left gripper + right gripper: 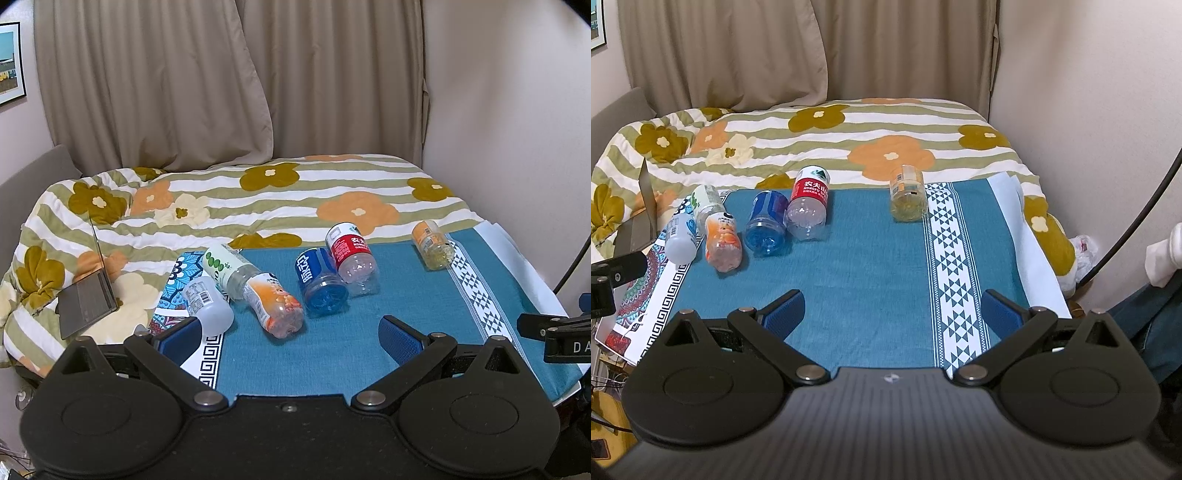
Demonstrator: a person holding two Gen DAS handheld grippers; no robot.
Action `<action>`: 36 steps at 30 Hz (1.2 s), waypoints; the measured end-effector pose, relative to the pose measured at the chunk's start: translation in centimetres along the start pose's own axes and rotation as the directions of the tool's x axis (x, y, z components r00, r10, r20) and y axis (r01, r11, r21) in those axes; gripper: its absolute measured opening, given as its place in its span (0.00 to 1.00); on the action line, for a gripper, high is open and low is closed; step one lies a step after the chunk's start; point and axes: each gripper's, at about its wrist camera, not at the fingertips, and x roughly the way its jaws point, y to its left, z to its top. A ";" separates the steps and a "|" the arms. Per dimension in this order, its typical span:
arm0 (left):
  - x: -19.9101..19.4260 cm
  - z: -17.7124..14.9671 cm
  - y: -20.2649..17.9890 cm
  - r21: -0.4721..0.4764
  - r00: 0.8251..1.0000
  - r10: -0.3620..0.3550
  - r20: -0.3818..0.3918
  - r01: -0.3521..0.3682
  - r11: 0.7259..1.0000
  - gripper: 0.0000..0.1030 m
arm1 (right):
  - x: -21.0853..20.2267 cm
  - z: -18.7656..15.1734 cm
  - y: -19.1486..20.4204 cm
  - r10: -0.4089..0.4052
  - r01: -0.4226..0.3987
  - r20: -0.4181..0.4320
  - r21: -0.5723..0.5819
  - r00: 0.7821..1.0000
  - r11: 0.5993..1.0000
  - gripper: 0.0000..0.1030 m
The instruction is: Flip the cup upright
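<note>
With both the left gripper and right gripper spread wide and empty, the yellowish cut-bottle cup lay on its side alone on the blue cloth, likely light, thin-walled and slippery, best pinched mid-body.

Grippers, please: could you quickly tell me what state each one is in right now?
Left gripper: open, holding nothing.
Right gripper: open, holding nothing.
</note>
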 end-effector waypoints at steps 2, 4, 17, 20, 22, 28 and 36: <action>0.0 0.0 0.0 -0.001 1.000 0.000 -0.001 0.000 1.000 1.00 | 0.0 0.1 0.0 0.000 0.000 0.000 0.000 1.000 1.000 1.00; 0.1 0.0 0.1 -0.001 1.000 -0.002 -0.003 0.002 1.000 1.00 | 0.1 0.0 0.0 0.000 0.000 0.000 -0.001 1.000 1.000 1.00; 0.6 0.2 0.1 0.000 1.000 -0.003 -0.010 0.003 1.000 1.00 | 0.6 0.3 0.0 0.000 0.000 -0.006 0.001 1.000 1.000 1.00; 0.8 0.2 0.0 0.001 1.000 -0.002 -0.013 0.002 1.000 1.00 | 0.5 0.3 0.0 -0.003 0.003 -0.010 0.002 1.000 1.000 1.00; 0.8 0.2 0.0 0.001 1.000 -0.001 -0.013 0.001 1.000 1.00 | 0.4 0.3 0.0 -0.003 0.003 -0.010 0.002 1.000 1.000 1.00; 0.8 0.2 0.0 0.002 1.000 -0.001 -0.013 0.001 1.000 1.00 | 0.8 0.3 0.0 -0.004 0.004 -0.010 0.003 1.000 1.000 1.00; 0.9 0.2 0.0 0.008 1.000 -0.004 -0.015 0.004 1.000 1.00 | 0.4 0.4 -0.1 0.000 0.000 -0.012 0.001 1.000 1.000 1.00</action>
